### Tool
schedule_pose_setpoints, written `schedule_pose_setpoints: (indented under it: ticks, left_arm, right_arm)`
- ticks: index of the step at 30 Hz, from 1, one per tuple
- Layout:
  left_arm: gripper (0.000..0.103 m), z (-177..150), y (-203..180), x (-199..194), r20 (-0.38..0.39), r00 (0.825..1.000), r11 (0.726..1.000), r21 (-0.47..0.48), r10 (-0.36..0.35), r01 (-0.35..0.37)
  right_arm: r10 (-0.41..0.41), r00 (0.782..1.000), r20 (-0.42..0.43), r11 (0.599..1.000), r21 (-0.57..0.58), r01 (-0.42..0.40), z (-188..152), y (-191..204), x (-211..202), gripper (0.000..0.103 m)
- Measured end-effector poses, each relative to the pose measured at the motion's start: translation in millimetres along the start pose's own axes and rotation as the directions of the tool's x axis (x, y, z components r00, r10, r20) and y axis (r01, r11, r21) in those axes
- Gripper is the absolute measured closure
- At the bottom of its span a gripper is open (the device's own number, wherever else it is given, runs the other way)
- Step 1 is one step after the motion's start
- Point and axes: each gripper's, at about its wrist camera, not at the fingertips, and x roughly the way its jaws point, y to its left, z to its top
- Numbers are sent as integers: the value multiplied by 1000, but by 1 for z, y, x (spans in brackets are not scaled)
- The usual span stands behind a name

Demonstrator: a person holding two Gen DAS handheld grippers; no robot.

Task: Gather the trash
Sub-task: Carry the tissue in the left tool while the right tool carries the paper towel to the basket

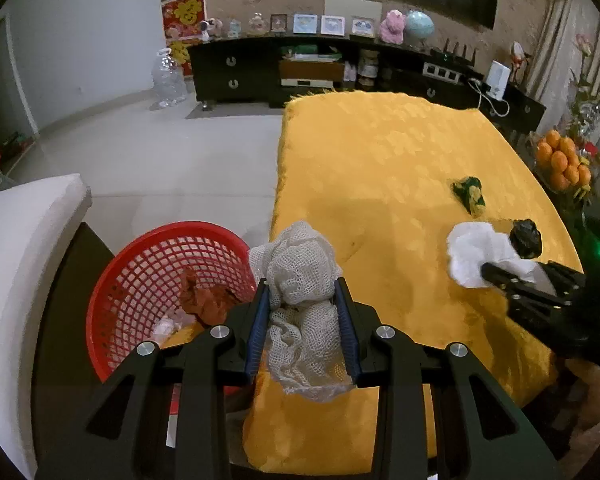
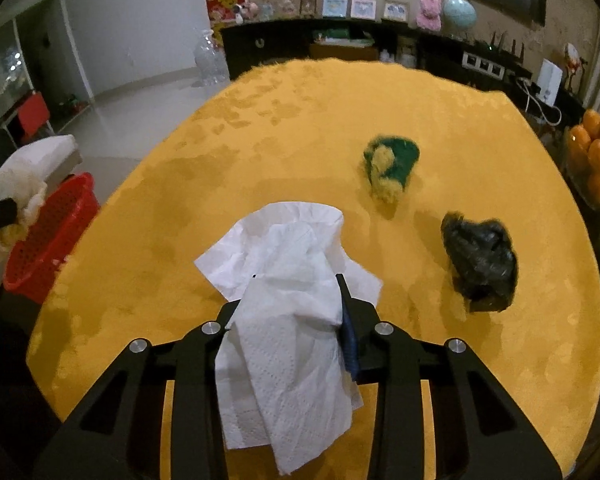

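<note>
My left gripper (image 1: 302, 284) is shut on a crumpled off-white gauze cloth (image 1: 296, 264), held over the left edge of the yellow table (image 1: 380, 152), just right of a red mesh basket (image 1: 180, 226). The basket holds a brown crumpled wad (image 1: 204, 300). My right gripper (image 2: 298, 280) is shut on a white paper towel (image 2: 292, 248) that drapes over its fingers above the table. A green-and-yellow wad (image 2: 390, 164) and a black crumpled bag (image 2: 480, 260) lie on the table beyond it.
A white cushioned seat (image 1: 20, 240) stands left of the basket. A bowl of oranges (image 1: 564, 160) sits off the table's right side. A dark cabinet (image 1: 260, 72) lines the far wall, with pale tiled floor (image 1: 160, 152) between.
</note>
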Motion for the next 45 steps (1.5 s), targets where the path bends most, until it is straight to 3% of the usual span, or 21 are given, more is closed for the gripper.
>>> schedule_pose_setpoints:
  ticks: [13, 22, 35, 45]
  left_arm:
    - [73, 6, 14, -30, 76, 997, 999, -36, 15, -12]
    - [73, 10, 26, -55, 127, 991, 997, -67, 42, -33]
    - [73, 7, 56, -73, 154, 985, 989, -133, 84, -64]
    - [73, -1, 84, -78, 146, 980, 976, -190, 132, -103]
  right_arm:
    - [4, 989, 151, 1000, 10, -5, 29, 9, -77, 69]
    - [4, 979, 205, 1000, 6, -5, 41, 17, -110, 69]
    - [14, 973, 231, 1000, -8, -13, 53, 38, -128, 69]
    - [67, 972, 225, 997, -58, -55, 69, 67, -122, 69]
